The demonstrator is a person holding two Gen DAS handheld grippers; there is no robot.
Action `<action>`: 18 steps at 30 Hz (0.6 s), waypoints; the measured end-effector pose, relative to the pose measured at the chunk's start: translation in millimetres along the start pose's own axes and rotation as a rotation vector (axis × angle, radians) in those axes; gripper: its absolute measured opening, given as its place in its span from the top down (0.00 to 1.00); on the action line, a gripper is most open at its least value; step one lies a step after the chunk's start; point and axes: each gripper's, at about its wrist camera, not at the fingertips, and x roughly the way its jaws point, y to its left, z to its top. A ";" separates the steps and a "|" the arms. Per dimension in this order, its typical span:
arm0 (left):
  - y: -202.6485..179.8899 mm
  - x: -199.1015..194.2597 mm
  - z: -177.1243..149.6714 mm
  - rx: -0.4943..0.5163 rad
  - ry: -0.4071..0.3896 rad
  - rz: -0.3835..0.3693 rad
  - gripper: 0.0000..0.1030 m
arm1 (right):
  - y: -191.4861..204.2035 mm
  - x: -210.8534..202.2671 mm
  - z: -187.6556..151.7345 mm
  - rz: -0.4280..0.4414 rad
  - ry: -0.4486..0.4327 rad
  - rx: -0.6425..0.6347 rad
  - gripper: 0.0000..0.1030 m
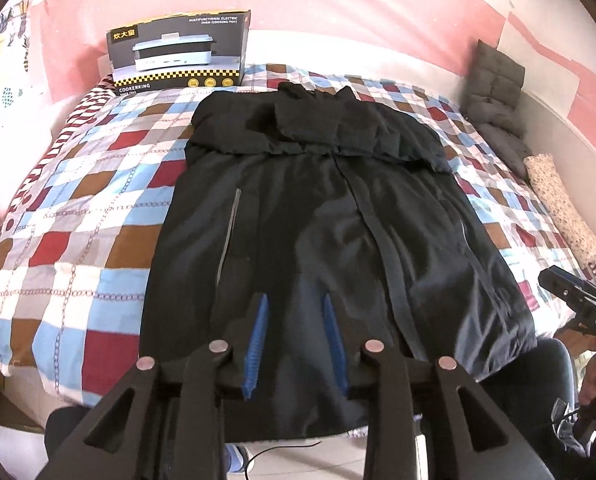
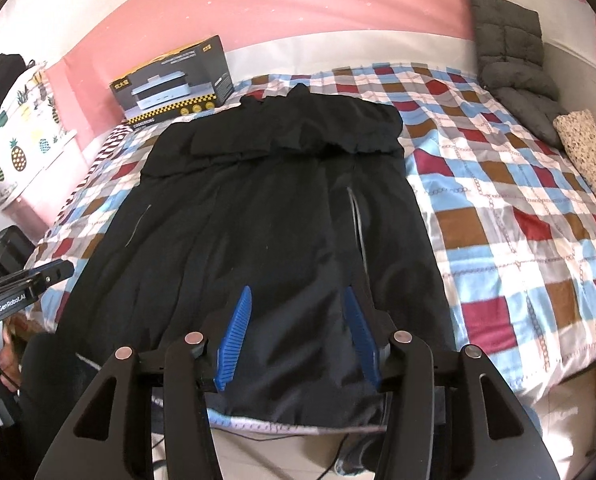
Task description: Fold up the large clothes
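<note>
- Hovering over the near hem, the left gripper point(image 1: 293, 344) and the right gripper point(image 2: 298, 336) both stand with fingers parted and nothing between the blue pads; the cloth lies below them, ungrasped.
- Lying flat and lengthwise on the checked bedspread point(image 1: 77, 208), the black coat point(image 1: 318, 220) has its hem hanging just over the near bed edge, toward the person.
- Judging by the layout, the fold is partly done: the sleeves seem tucked in, since the body reads as one long rectangle, and the top part is turned back as a bunched band point(image 2: 298, 132) across the far end.
- A lengthwise or hem-to-collar fold looks left to do.
- Bare bedspread lies open on both sides of the coat, wider on the right, so the sides have room.
- Farther off, a cardboard box point(image 1: 177, 52) stands near the coat's far left corner, limiting room there.
- A grey cushion point(image 2: 510, 40) and a speckled pillow point(image 2: 590, 156) rest along the far right wall, well apart from the coat.
</note>
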 end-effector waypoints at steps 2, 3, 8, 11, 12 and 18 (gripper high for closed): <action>-2.5 -3.9 -4.7 0.004 -0.001 -0.001 0.67 | -0.1 -6.1 -4.7 0.003 -0.008 -0.002 0.52; -3.8 -6.0 -6.7 0.006 0.000 0.000 0.66 | -0.5 -8.4 -6.3 0.002 -0.012 -0.002 0.52; -7.0 -15.5 -11.7 0.011 -0.014 0.003 0.62 | -3.4 -18.9 -13.0 0.000 -0.029 0.007 0.51; -7.1 -19.3 -13.9 0.014 -0.022 0.009 0.61 | -5.6 -22.3 -14.0 -0.001 -0.039 0.015 0.48; -7.1 -20.1 -14.7 0.014 -0.022 0.011 0.60 | -6.3 -23.8 -14.4 -0.001 -0.043 0.016 0.44; -4.5 -24.3 -17.1 0.007 -0.025 0.013 0.57 | -11.2 -29.6 -17.8 -0.001 -0.055 0.034 0.41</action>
